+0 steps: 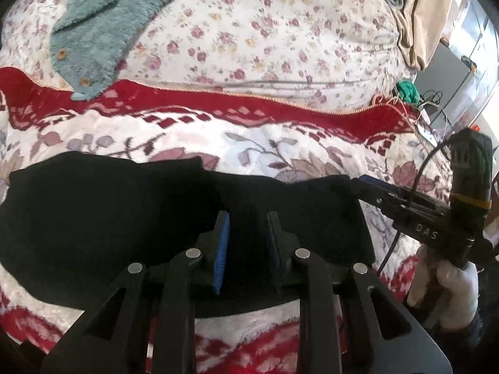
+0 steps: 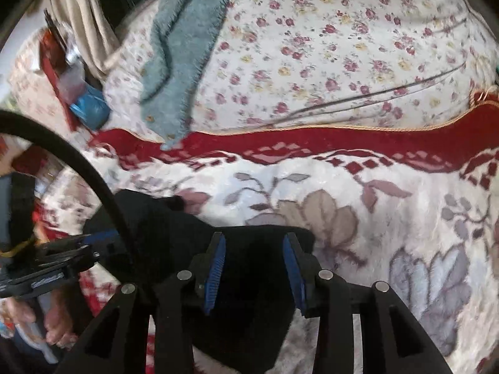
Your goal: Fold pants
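Note:
The black pants (image 1: 109,218) lie folded into a wide flat bundle on the floral blanket (image 1: 280,143). My left gripper (image 1: 248,218) hovers over their middle; its blue pads stand a little apart with only the cloth below showing in the gap. My right gripper (image 2: 255,238) is open above the right end of the pants (image 2: 162,227), nothing pinched. In the left wrist view the right gripper (image 1: 363,182) reaches the bundle's far right corner, held by a gloved hand (image 1: 452,290). The left gripper (image 2: 106,237) shows at the left of the right wrist view.
A teal fuzzy garment (image 1: 103,21) with buttons lies on the rose-print sheet (image 1: 280,31) beyond the blanket's red border (image 1: 249,109). A beige curtain (image 1: 418,15) and tangled cables (image 1: 430,106) crowd the right side. A black cable (image 2: 62,146) arcs across the right wrist view.

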A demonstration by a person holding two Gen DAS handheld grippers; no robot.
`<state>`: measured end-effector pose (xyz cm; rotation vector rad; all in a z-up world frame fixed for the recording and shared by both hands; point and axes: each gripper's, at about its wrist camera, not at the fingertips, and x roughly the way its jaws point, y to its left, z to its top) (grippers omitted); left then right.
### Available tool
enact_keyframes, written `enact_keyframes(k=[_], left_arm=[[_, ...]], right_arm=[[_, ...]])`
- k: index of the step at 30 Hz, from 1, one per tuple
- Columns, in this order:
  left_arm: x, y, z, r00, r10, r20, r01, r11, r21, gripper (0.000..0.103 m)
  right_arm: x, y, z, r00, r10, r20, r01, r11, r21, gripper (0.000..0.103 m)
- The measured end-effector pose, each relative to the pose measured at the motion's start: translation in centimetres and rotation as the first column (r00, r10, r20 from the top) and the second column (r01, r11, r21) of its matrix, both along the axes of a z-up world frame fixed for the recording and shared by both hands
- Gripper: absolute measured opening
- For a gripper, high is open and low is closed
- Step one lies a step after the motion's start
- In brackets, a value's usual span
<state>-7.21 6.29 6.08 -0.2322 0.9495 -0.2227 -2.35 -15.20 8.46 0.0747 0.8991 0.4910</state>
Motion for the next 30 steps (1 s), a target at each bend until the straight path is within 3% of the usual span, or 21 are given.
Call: enact_keyframes(k=[3, 5, 7, 9, 13, 15, 17, 19, 22, 25, 30], left_arm=[[0.8, -0.7, -1.4, 1.0, -0.007, -0.028, 0.007, 1.0, 0.013, 0.022], [1.1, -0.6, -2.4, 0.998, 0.01, -0.056, -0.009, 1.0, 0.013, 0.022], [1.3, -0.1, -3.2, 0.997, 0.02, -0.073, -0.021, 1.0, -0.011, 0.022], [1.2, 0.0, -3.2, 0.997, 0.018, -0.069, -0.02, 1.0, -0.022, 0.022], [1.2, -0.2, -3.4, 0.998, 0.008, -0.064, -0.01, 1.0, -0.023, 0.022], [1.2, -0.3, -3.3, 0.998, 0.011, -0.057, -0.012, 1.0, -0.018, 0.022], [1.0, -0.3, -3.2, 0.999, 0.008, -0.052, -0.009, 1.0, -0.012, 0.022], [0.7, -0.2, -2.8, 0.998, 0.009, -0.055, -0.01, 1.0, -0.004, 0.022], [0.1, 0.4, -2.0, 0.999, 0.031, -0.042, -0.03, 0.999, 0.019, 0.022], [-0.7, 1.4, -1.2, 0.996, 0.088, -0.016, -0.087, 0.992, 0.088, 0.047], [-1.9, 4.4, -0.3, 0.987, 0.163, 0.013, -0.163, 0.981, 0.105, 0.049]], right_arm=[[0.9, -0.9, -1.5, 0.997, -0.057, -0.048, 0.056, 0.998, -0.019, 0.054], [1.5, -1.4, -2.6, 0.994, -0.039, -0.101, 0.044, 0.998, 0.043, 0.053], [2.2, -2.3, -3.7, 0.99, -0.012, -0.14, 0.035, 0.986, 0.165, 0.033], [2.2, -3.1, -3.6, 0.992, -0.012, -0.123, 0.036, 0.979, 0.2, 0.024], [1.8, -3.1, -4.5, 0.994, -0.027, -0.102, 0.042, 0.988, 0.147, 0.023], [1.6, -3.2, -4.6, 0.992, -0.05, -0.112, 0.069, 0.983, 0.171, 0.023], [1.4, -3.2, -4.1, 0.992, -0.065, -0.109, 0.082, 0.984, 0.157, 0.026], [1.0, -2.9, -3.0, 0.991, -0.105, -0.084, 0.112, 0.991, 0.079, 0.044], [0.1, -2.3, -0.7, 0.997, -0.076, -0.018, 0.077, 0.993, 0.088, 0.045], [-0.6, -0.7, 1.3, 0.999, -0.017, 0.039, 0.013, 0.994, 0.108, 0.047], [-1.1, 2.8, 2.5, 0.992, 0.085, 0.089, -0.099, 0.981, 0.166, 0.047]])
